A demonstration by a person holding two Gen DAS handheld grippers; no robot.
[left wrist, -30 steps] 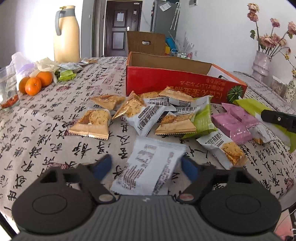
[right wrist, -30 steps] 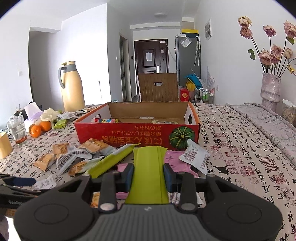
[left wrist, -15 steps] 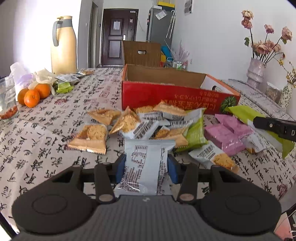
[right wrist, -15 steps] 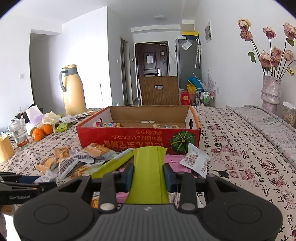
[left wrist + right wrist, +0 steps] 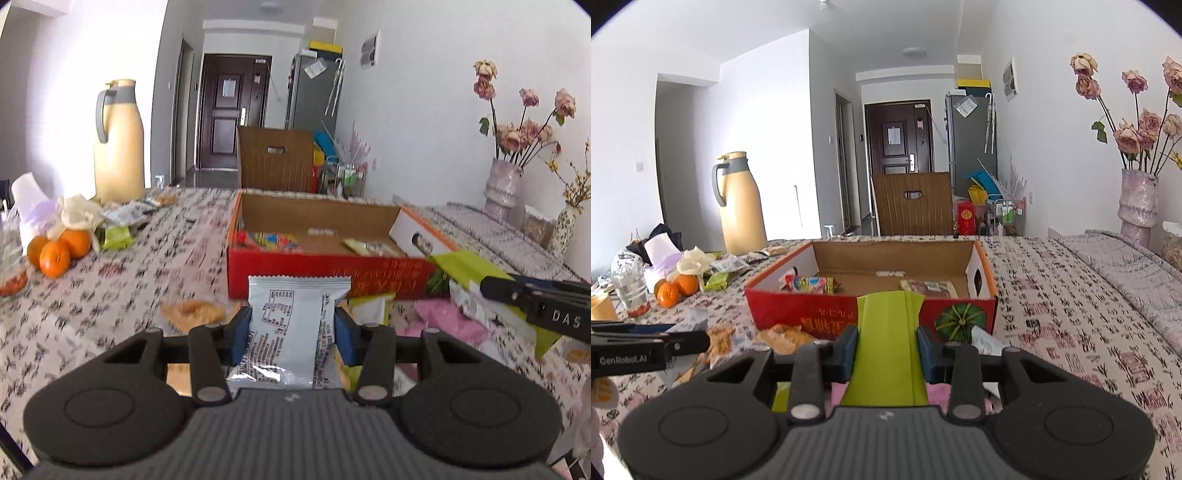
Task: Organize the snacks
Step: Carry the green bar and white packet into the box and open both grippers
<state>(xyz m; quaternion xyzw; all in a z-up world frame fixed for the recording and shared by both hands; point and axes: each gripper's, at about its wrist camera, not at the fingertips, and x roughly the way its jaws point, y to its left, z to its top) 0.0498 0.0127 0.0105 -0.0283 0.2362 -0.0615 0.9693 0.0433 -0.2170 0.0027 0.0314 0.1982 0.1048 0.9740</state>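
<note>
My left gripper (image 5: 292, 334) is shut on a silver-white snack packet (image 5: 293, 325), lifted above the table in front of the red cardboard box (image 5: 325, 273). My right gripper (image 5: 886, 350) is shut on a lime-green packet (image 5: 888, 339), also raised and facing the red cardboard box (image 5: 849, 317). The box is open and holds a few snacks at its left and right. Loose biscuit packets (image 5: 783, 338) and pink packets (image 5: 448, 325) lie on the tablecloth before the box. The right gripper (image 5: 535, 302) shows at the right of the left wrist view, the left gripper (image 5: 646, 349) at the left of the right wrist view.
A beige thermos jug (image 5: 118, 144) stands at the back left, with oranges (image 5: 59, 251), a glass jar (image 5: 631, 291) and crumpled wrappers near it. A vase of dried roses (image 5: 1137, 206) stands at the right. A chair back (image 5: 912, 206) rises behind the table.
The left gripper closed on the silver-white packet that lay on the table and lifted it. The right gripper rose a little with its green packet, so the box's inside now shows.
</note>
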